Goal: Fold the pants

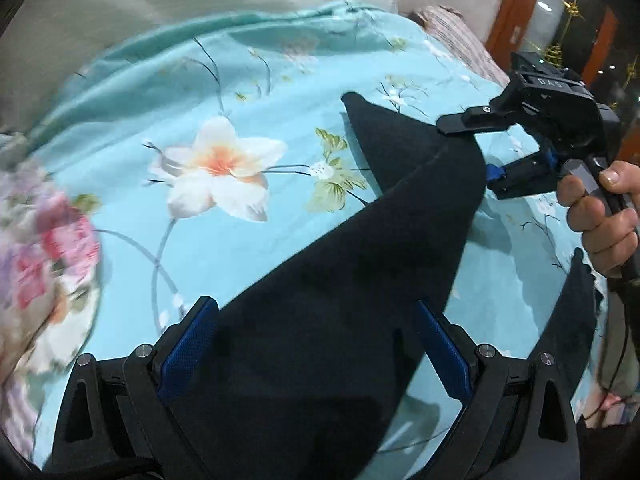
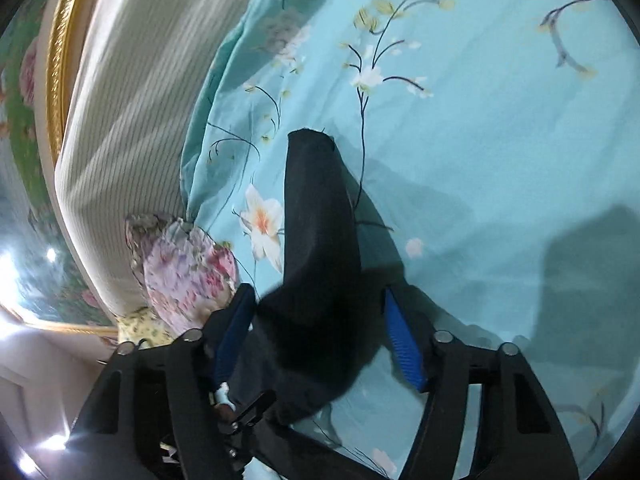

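The black pants (image 1: 360,272) hang as a taut fold above a light blue floral bedsheet (image 1: 248,240). In the left wrist view the cloth lies across my left gripper (image 1: 316,344), whose blue-padded fingers (image 1: 188,348) stand wide apart. My right gripper (image 1: 476,152) is at the upper right, held by a hand, its jaws spread around the far edge of the pants. In the right wrist view the pants (image 2: 320,240) drape between the spread blue fingers (image 2: 402,344) of my right gripper (image 2: 320,332), one leg end trailing onto the sheet (image 2: 480,160).
A pink floral pillow (image 1: 44,256) lies at the left edge of the bed; it also shows in the right wrist view (image 2: 188,276). A white striped cover (image 2: 132,128) lies along the bed's far side. A wooden door frame (image 1: 516,12) stands at the upper right.
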